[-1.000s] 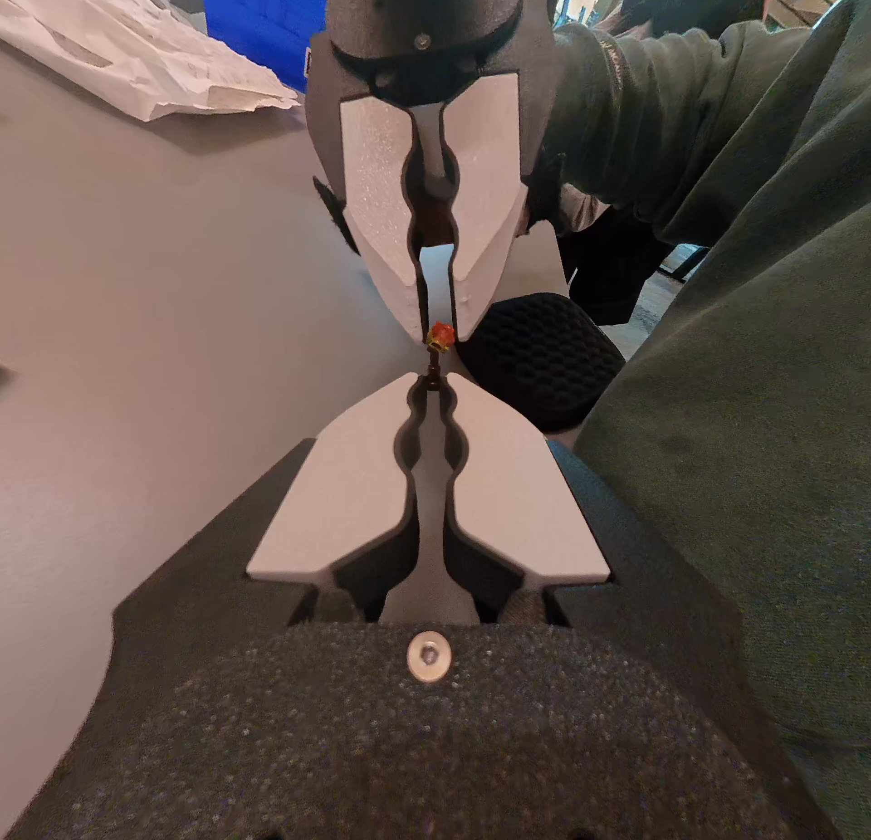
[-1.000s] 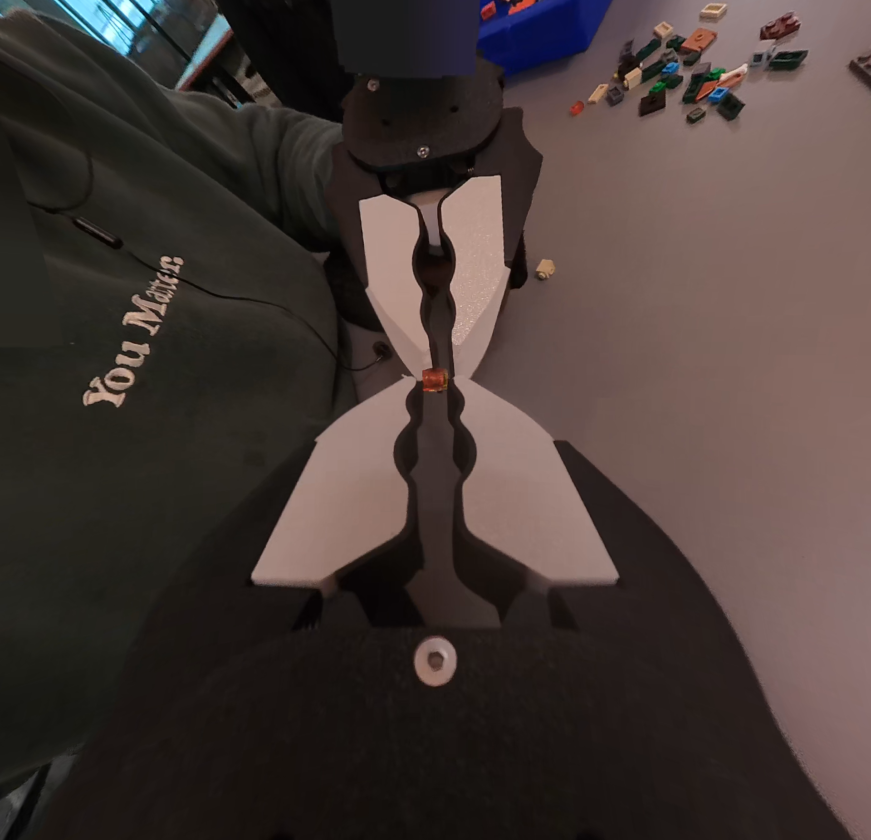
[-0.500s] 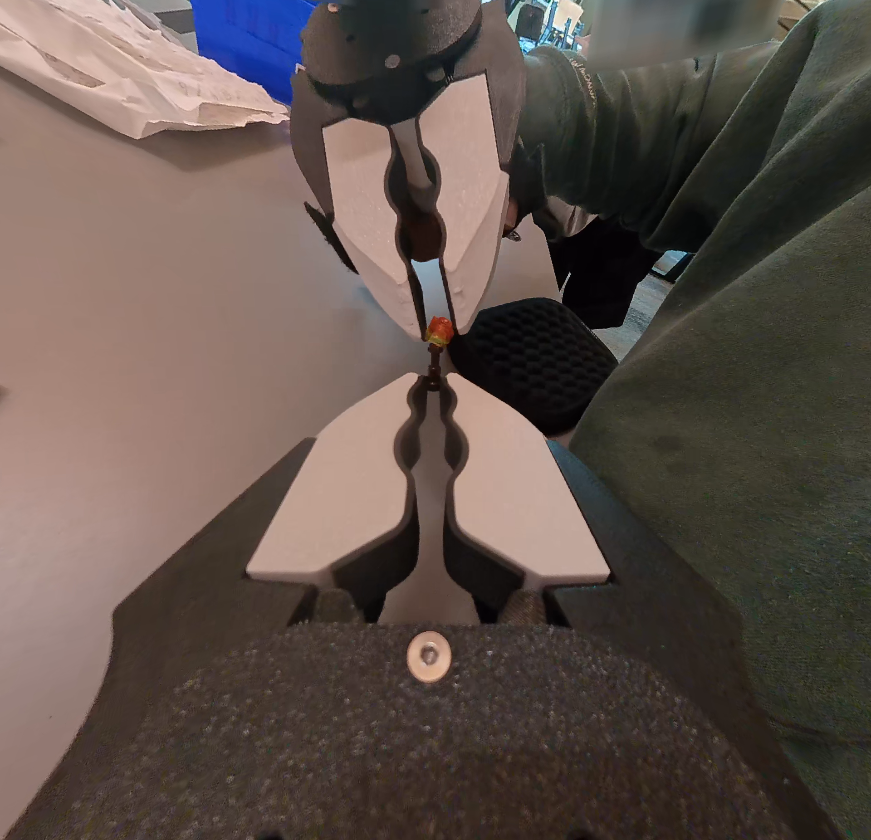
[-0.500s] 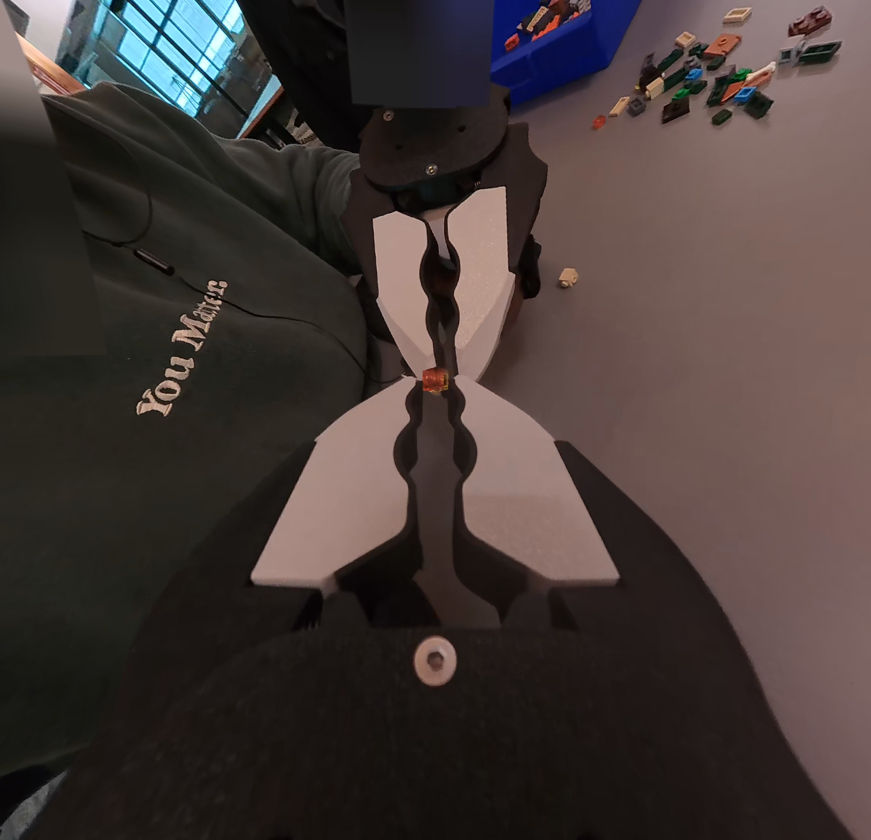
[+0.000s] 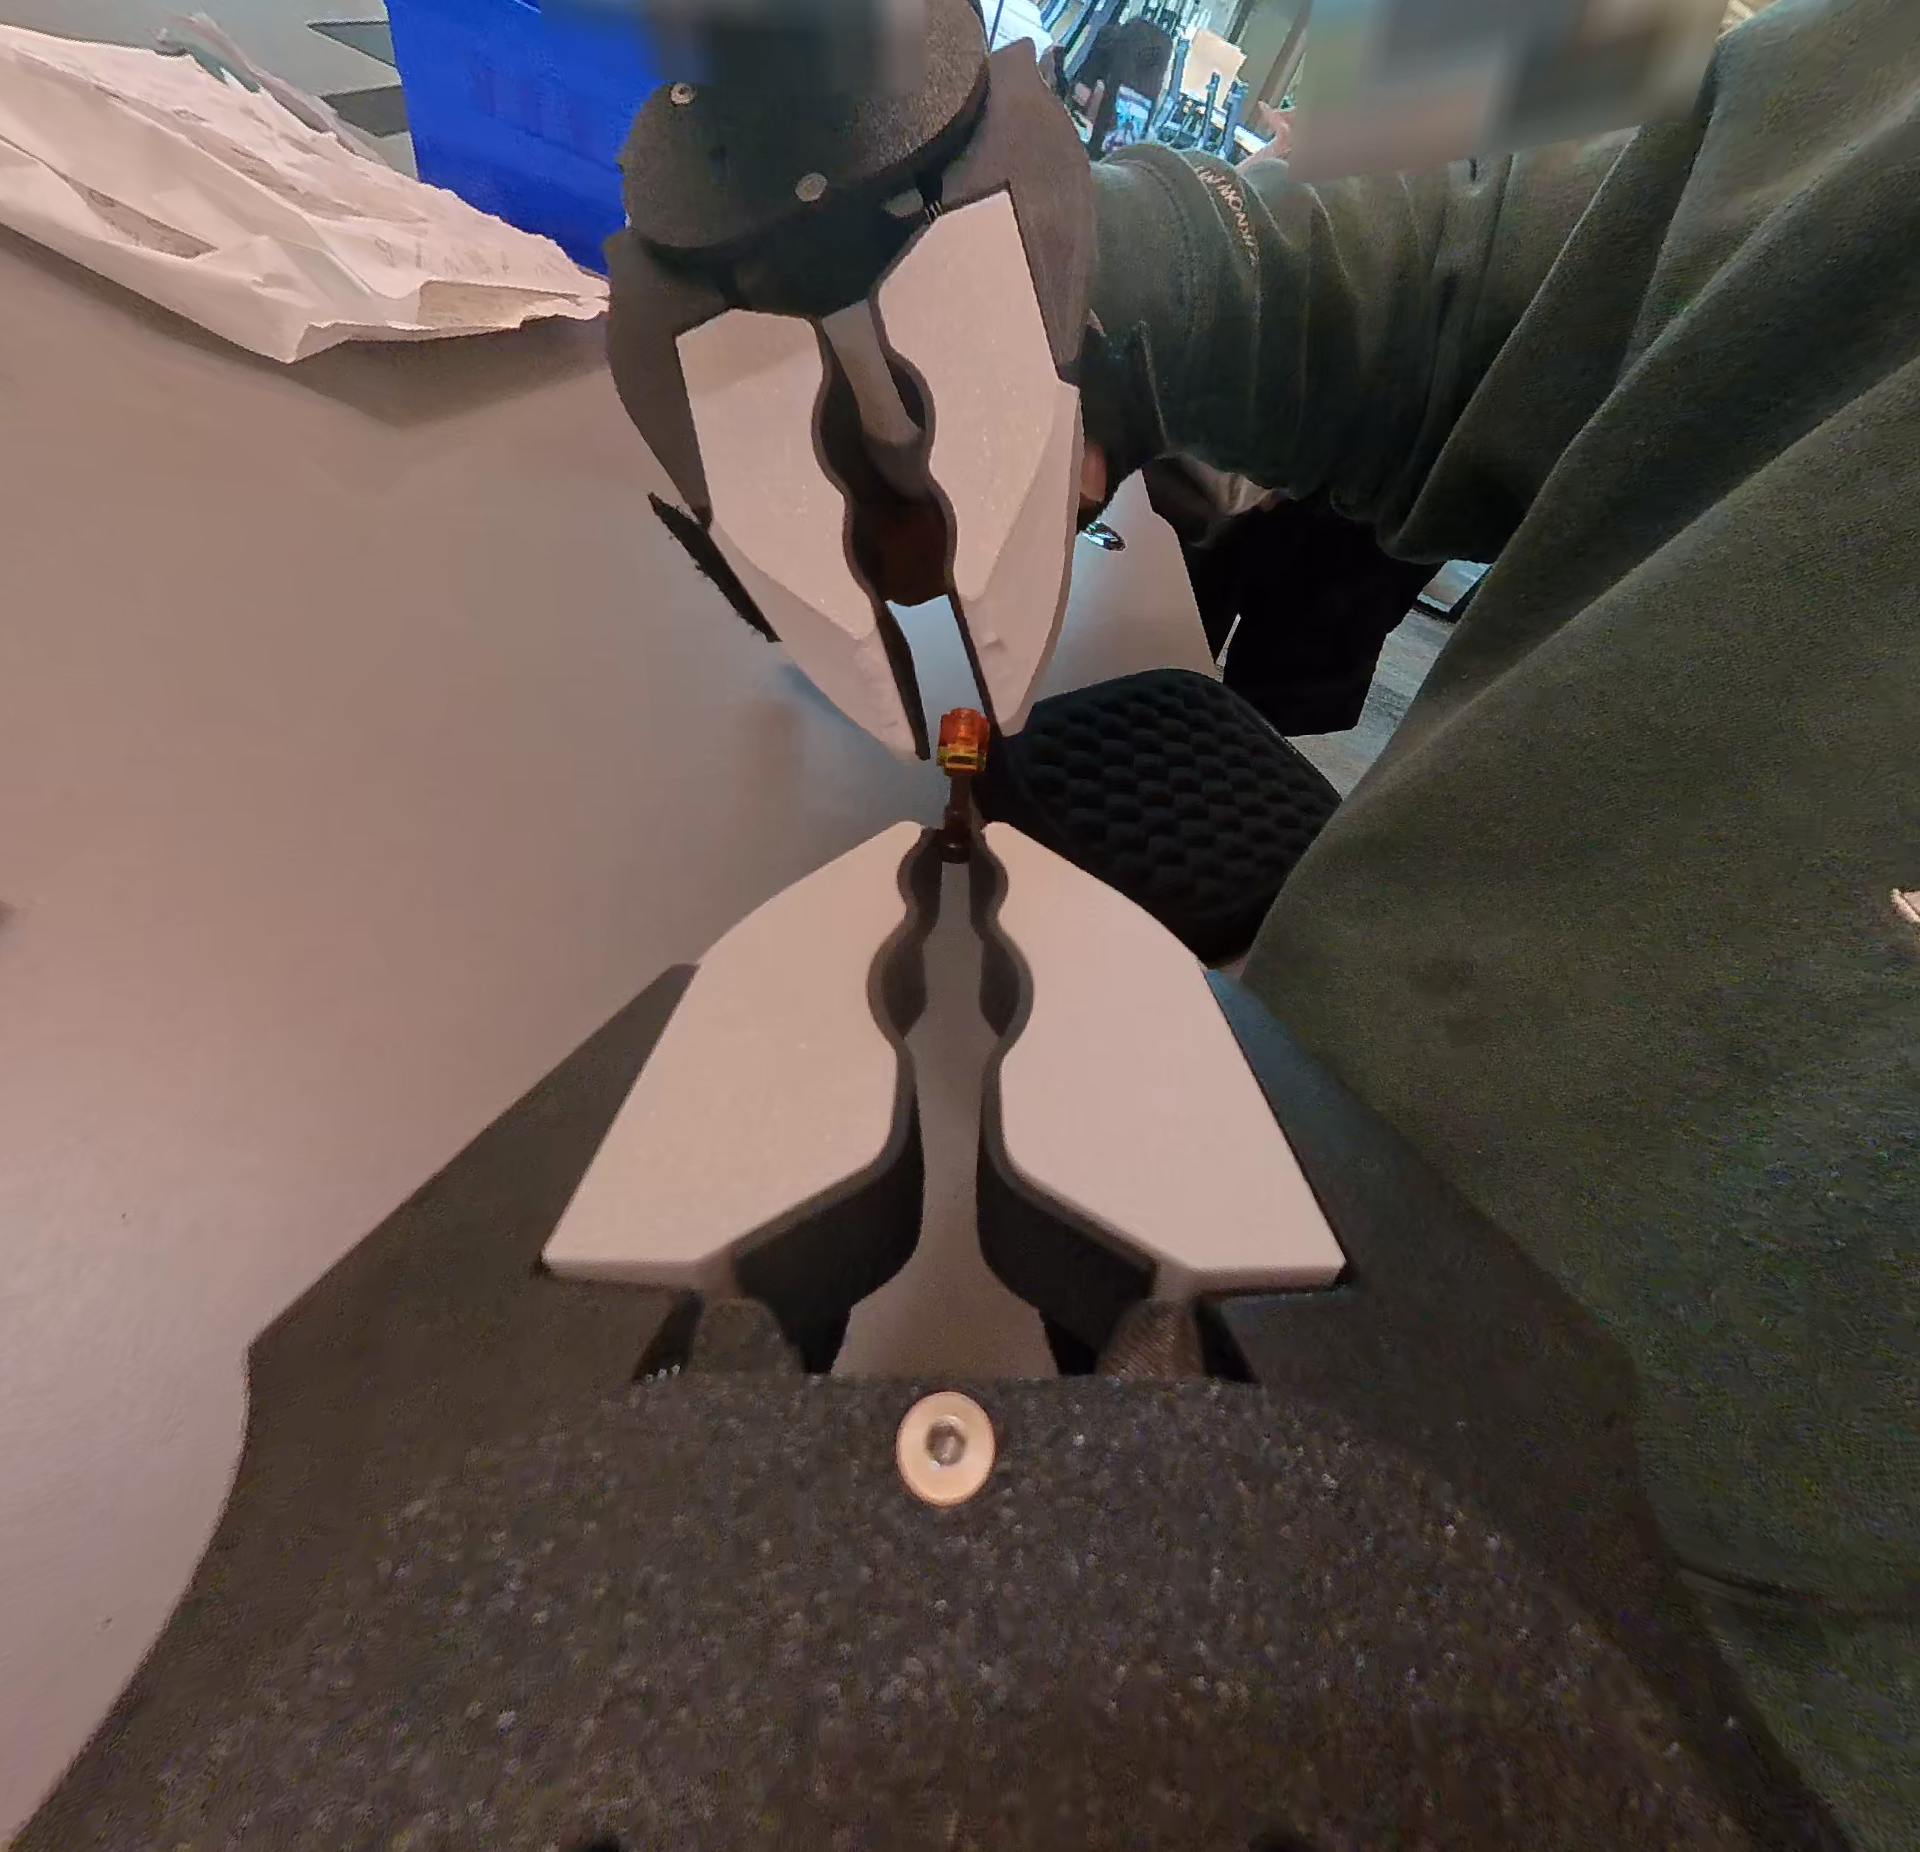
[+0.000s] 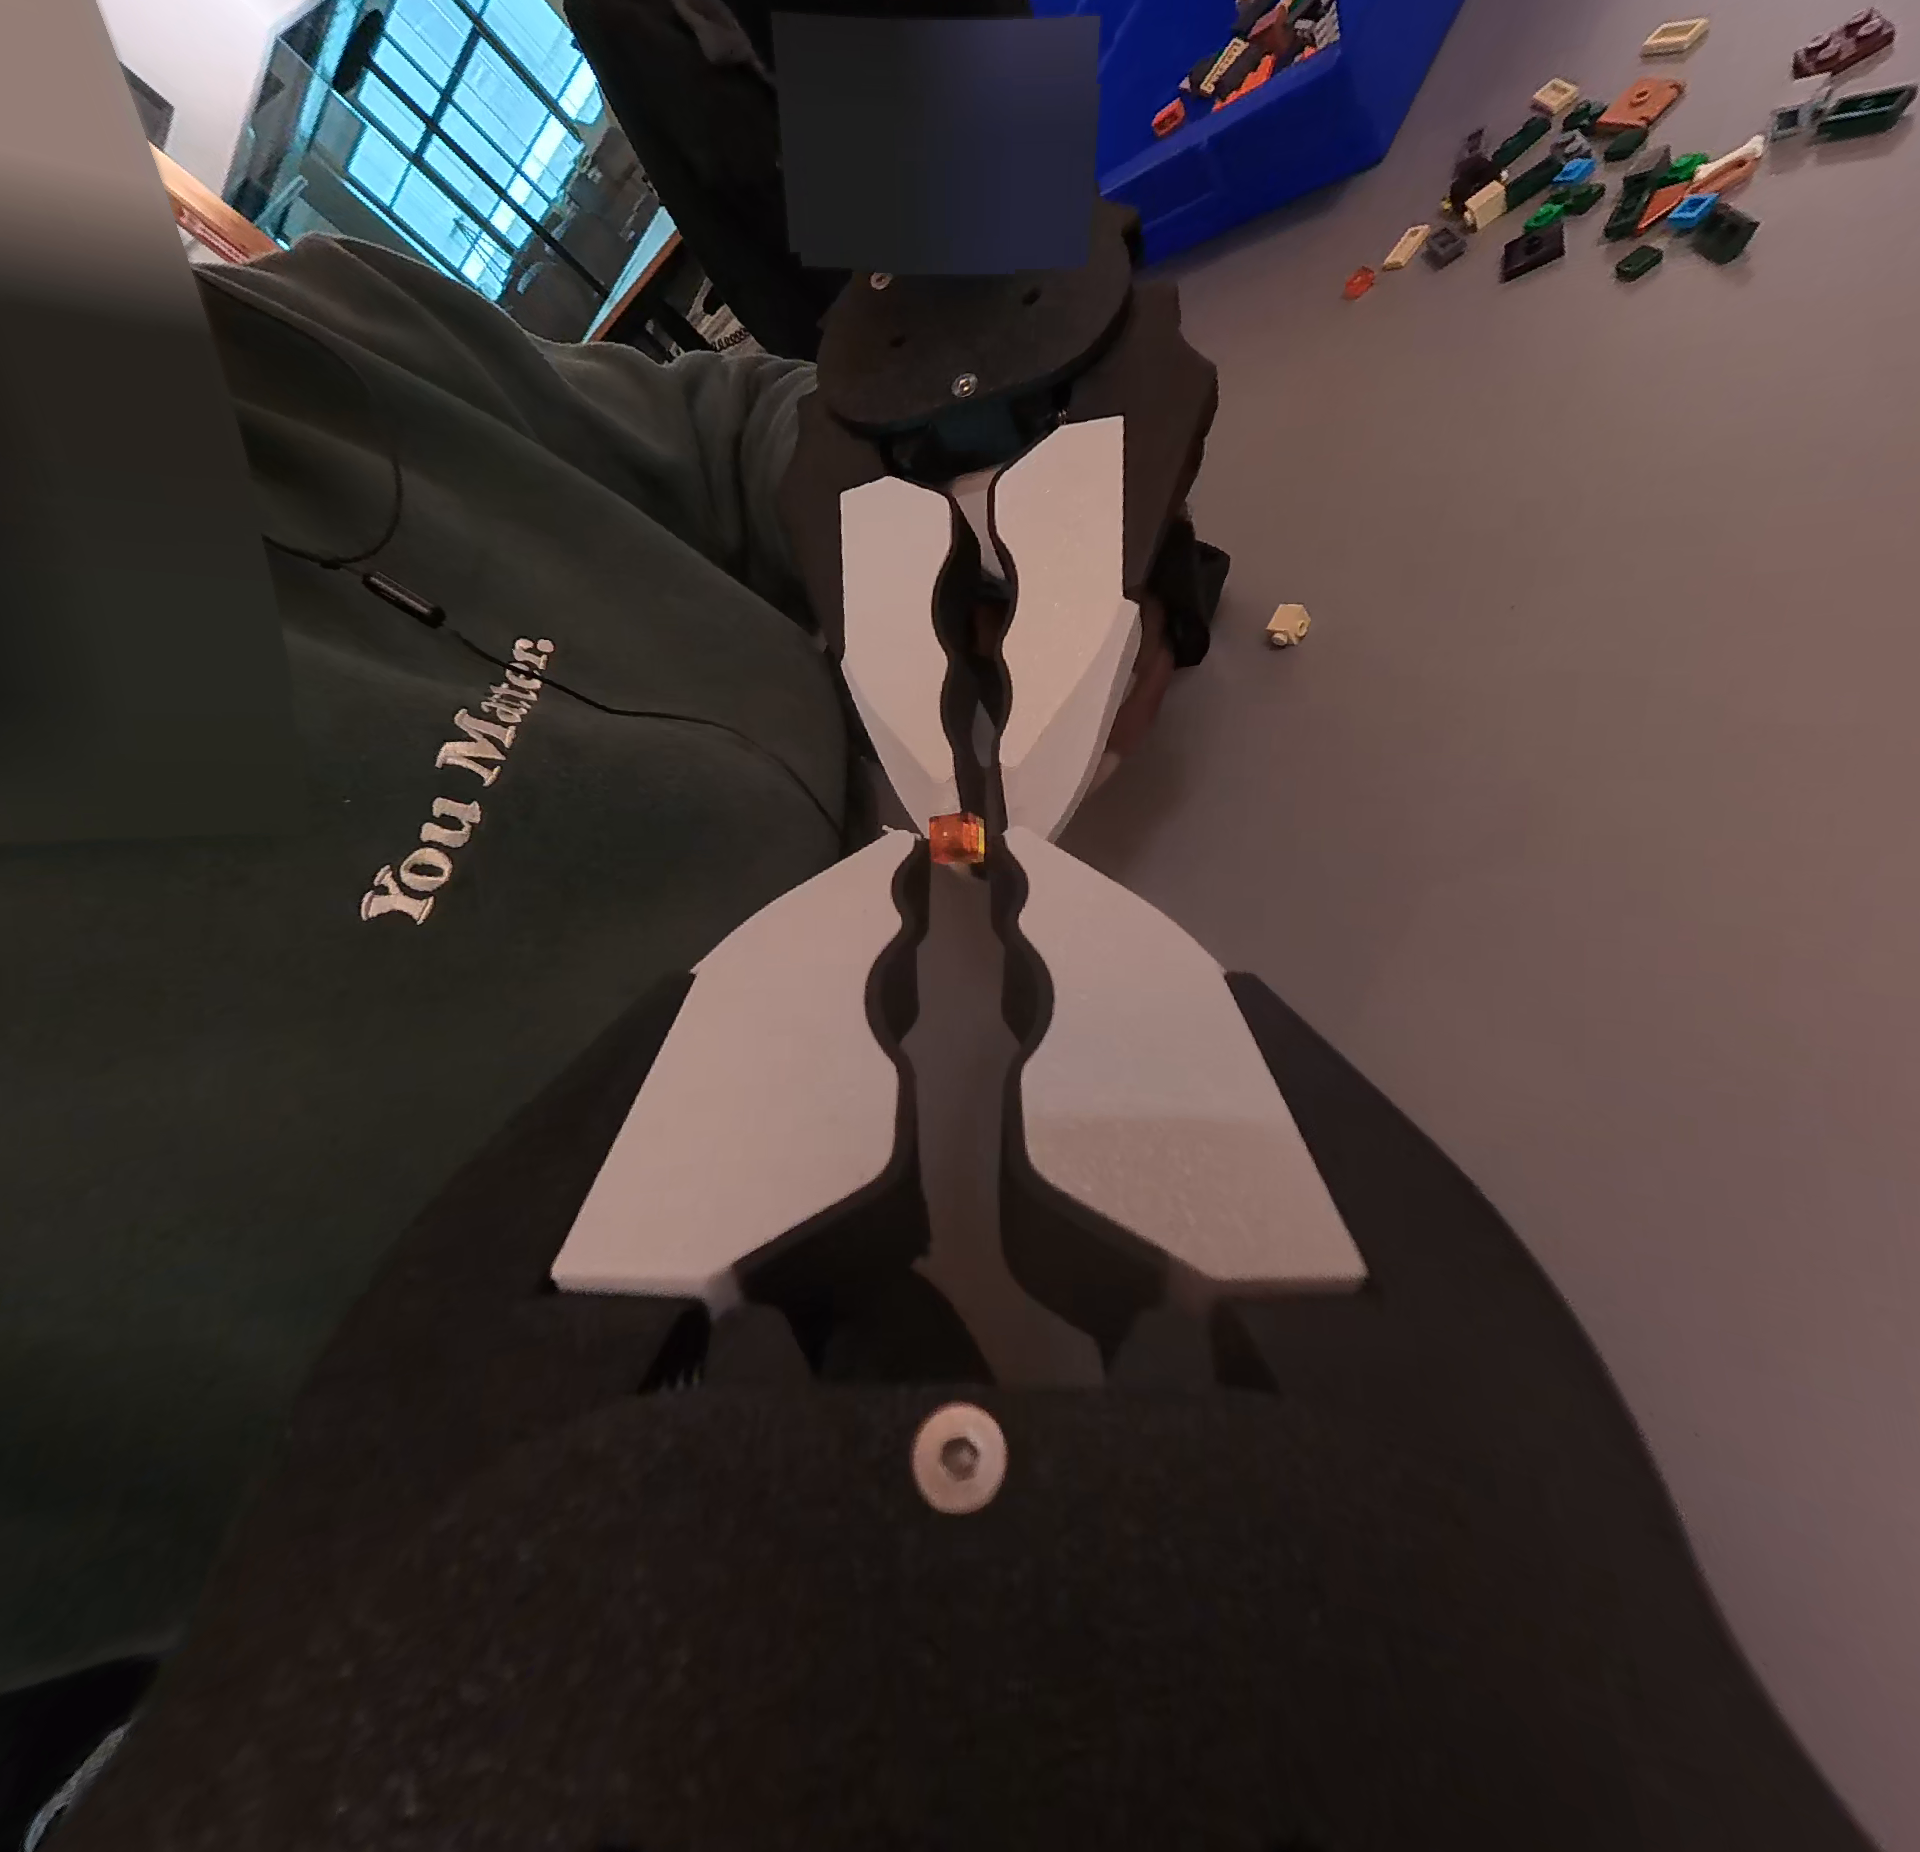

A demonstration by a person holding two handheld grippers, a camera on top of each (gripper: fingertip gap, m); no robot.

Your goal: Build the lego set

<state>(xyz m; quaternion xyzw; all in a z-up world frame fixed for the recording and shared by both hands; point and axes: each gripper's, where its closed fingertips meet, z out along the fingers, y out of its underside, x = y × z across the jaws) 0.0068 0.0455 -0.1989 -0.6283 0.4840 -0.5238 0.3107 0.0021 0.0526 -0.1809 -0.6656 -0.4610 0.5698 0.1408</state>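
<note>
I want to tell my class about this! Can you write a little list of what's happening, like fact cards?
left gripper: shut on thin dark stick
right gripper: pinching orange stud
orange stud: sits on top of the stick
held where: in the air above grey table
loose bricks: scattered far on table
blue bin: holds more bricks
lone tan brick: alone on table

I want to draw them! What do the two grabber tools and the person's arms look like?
Each tool, left and right, has two pale grey, wing-shaped fingers with wavy dark inner edges, on a rough black body with a silver screw. The arms wear dark green sleeves.
</note>
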